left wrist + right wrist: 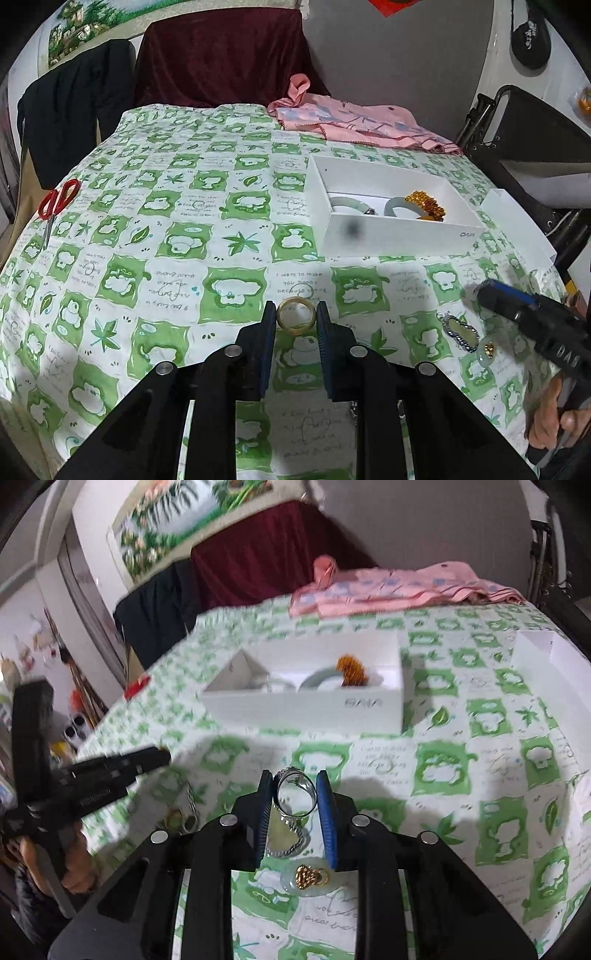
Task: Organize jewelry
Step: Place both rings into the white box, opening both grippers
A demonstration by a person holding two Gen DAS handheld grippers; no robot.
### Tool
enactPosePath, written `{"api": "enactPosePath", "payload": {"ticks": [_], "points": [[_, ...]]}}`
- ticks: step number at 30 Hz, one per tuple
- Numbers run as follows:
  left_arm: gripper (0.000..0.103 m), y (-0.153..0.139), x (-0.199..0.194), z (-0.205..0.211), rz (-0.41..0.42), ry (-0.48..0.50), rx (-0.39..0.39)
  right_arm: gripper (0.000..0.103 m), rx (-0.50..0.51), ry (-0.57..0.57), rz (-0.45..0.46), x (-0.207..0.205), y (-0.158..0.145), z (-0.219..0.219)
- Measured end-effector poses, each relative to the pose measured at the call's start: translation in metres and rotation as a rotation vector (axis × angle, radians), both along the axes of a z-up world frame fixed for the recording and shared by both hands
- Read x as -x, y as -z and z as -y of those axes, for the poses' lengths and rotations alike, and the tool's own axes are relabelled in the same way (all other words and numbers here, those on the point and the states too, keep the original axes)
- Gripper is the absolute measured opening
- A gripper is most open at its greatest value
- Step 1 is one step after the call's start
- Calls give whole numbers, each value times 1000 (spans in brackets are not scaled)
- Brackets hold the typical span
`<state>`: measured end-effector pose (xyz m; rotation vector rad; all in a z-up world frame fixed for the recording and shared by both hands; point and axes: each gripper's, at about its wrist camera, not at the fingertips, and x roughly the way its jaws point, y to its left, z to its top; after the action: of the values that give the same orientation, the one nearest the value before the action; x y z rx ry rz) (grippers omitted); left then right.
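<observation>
Here the left gripper (296,314) has its jaws closed narrowly on an amber ring (296,313), the band pinched upright between the two blue pads just above the green-and-white checked cloth (177,206) that covers the worktop. The right gripper (294,794) holds a silver ring (295,794) in the same manner, its jaws drawn in against the ring's sides, the hoop standing upright and facing the camera.

Below and behind the silver ring, in the right wrist view, a pendant with a pale stone in a silver beaded frame (286,836) lies flat on the cloth, and just nearer the camera sits a small pale green disc with a gold charm (308,878) on it. The left wrist view shows those same two pieces lying side by side on the cloth near the right gripper, the framed pendant (459,329) touching or nearly touching the disc (485,353).

Farther back on the worktop stands an open white box (402,236). Inside it lie a pale jade bangle (347,203), a second greenish bangle (397,206) and an amber bead bracelet (424,205) resting against that second bangle. To the right of the box, apart from it, lies the white lid (517,225)

A pair of red-handled scissors (55,206) lies at the left edge of the cloth, well away from the jewelry, and a folded pink cloth (362,122) lies at the far side behind the box
</observation>
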<state>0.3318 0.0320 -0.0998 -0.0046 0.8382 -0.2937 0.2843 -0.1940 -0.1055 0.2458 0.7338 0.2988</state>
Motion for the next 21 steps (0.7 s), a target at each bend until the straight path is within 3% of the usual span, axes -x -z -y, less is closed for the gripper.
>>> {"api": "enactPosePath", "payload": {"ticks": [6, 11, 16, 21], "points": [[22, -1, 2, 4, 5, 19, 0, 23, -46, 26, -30, -5, 2, 11], [22, -20, -10, 13, 14, 36, 33, 23, -104, 44, 18, -9, -22, 23], [22, -63, -35, 39, 88, 63, 63, 23, -125, 63, 93, -41, -69, 28], [22, -70, -66, 71, 97, 82, 69, 23, -85, 63, 71, -77, -64, 17]]}}
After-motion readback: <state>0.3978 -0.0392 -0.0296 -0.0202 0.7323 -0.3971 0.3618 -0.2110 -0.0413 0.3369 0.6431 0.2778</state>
